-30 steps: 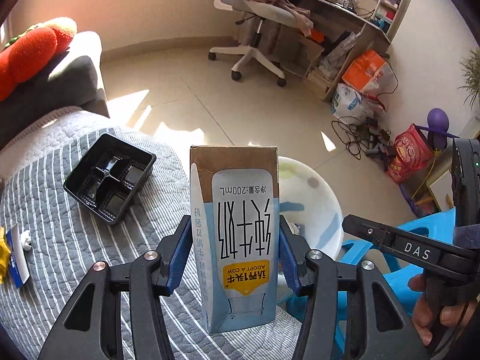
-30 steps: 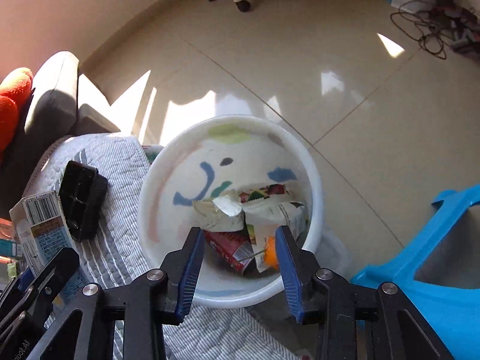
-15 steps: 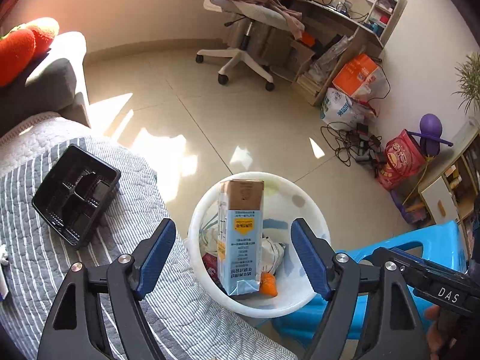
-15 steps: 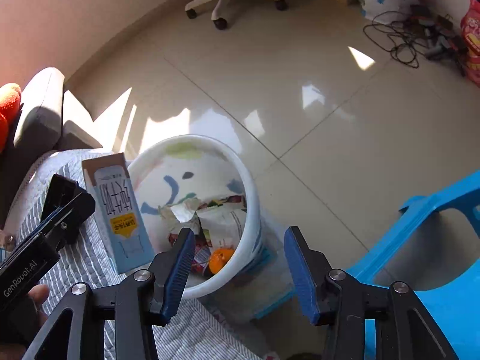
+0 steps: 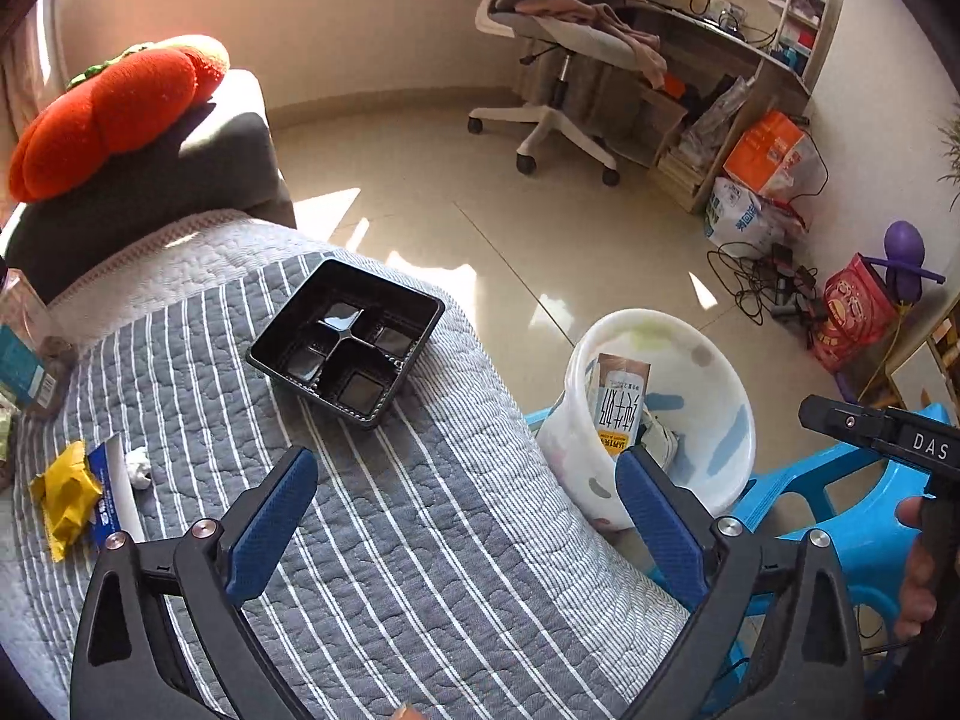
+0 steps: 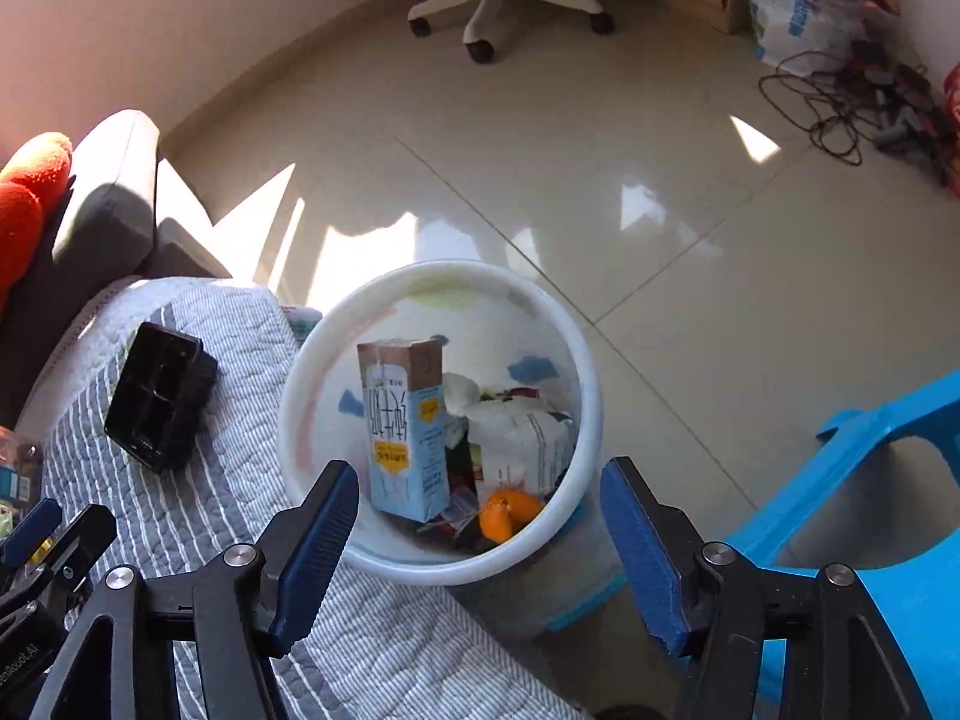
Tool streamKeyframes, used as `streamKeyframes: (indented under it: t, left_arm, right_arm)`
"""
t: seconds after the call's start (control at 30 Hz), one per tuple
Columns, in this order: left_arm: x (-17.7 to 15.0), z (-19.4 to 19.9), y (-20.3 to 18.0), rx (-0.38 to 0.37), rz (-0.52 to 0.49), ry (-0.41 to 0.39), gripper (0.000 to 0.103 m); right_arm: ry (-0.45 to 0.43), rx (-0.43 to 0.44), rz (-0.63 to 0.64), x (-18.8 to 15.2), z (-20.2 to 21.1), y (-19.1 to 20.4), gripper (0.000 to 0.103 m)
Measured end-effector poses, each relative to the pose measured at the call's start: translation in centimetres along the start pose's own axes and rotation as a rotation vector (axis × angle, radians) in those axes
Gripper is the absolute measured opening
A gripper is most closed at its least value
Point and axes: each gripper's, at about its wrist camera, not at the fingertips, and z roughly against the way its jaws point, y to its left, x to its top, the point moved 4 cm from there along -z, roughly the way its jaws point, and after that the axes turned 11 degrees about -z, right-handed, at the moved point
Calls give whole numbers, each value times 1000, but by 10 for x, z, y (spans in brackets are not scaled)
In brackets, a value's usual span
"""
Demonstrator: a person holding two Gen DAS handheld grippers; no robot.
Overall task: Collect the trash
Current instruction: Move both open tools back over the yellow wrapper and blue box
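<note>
Left wrist view: above the striped quilt (image 5: 420, 540), facing forward and down; white bin (image 5: 720, 420) near, at 3 o'clock. Right wrist view: close above the bin (image 6: 588, 420), facing steeply down into it. Shared: bin, black tray (image 5: 348, 339) (image 6: 159, 399), quilt, blue stool (image 5: 840, 540) (image 6: 900, 480).

Carton (image 5: 621, 405) base hidden by bin wall (image 5: 576, 450) – jar (image 5: 24, 348) cut off

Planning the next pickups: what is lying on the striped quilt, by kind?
Black compartment tray: 1
Yellow wrapper: 1
Blue-and-white packet: 1
White crumpled scrap: 1
Total: 4, not counting the partly cut-off items at the left edge.
</note>
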Motion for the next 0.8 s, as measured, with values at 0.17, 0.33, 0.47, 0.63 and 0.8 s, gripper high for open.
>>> streamKeyframes:
  t: [0.17, 0.33, 0.47, 0.63, 0.8]
  left_arm:
    - [-23, 24, 44, 53, 46, -6, 103]
    - [-45, 40, 90, 98, 105, 21, 103]
    - [-63, 52, 132, 157, 167, 49, 103]
    - [-86, 61, 195, 233, 276, 82, 103]
    - [-108, 45, 248, 299, 354, 159, 103]
  right_arm:
    - [9, 5, 42, -12, -3, 29, 77]
    - [19, 18, 95, -26, -7, 64, 79]
    - [36, 33, 125, -39, -12, 91, 80]
    - [60, 26, 201, -58, -25, 126, 81]
    - [91, 17, 258, -74, -41, 152, 81]
